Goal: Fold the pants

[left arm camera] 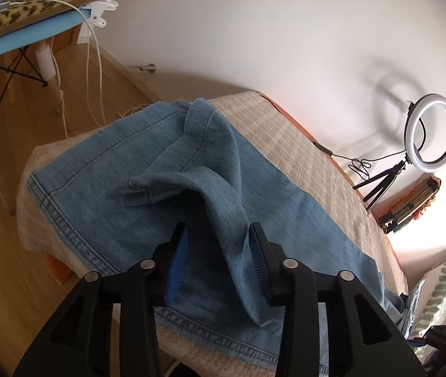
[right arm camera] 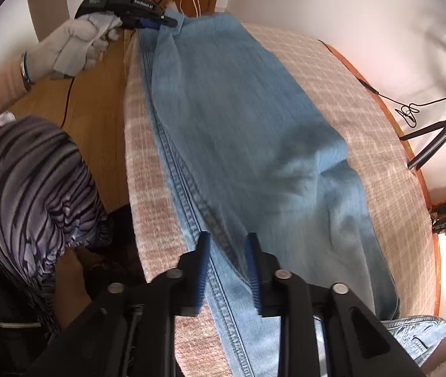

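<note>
Light blue denim pants (left arm camera: 147,169) lie lengthwise on a table covered with a beige plaid cloth (left arm camera: 285,138). My left gripper (left arm camera: 219,235) is shut on a raised fold of the hem end, lifting it above the table. In the right wrist view the same left gripper (right arm camera: 169,22) pinches the far end of the pants (right arm camera: 238,119). My right gripper (right arm camera: 227,248) sits over the side seam at the near end, with denim between its blue pads (right arm camera: 202,270); the jaws stand partly apart and the view is blurred.
A blue chair (left arm camera: 18,40) with a leopard cushion and white cables stands on the wooden floor to the left. A ring light on a tripod (left arm camera: 427,132) stands by the white wall to the right. The person's striped knee (right arm camera: 31,188) is beside the table.
</note>
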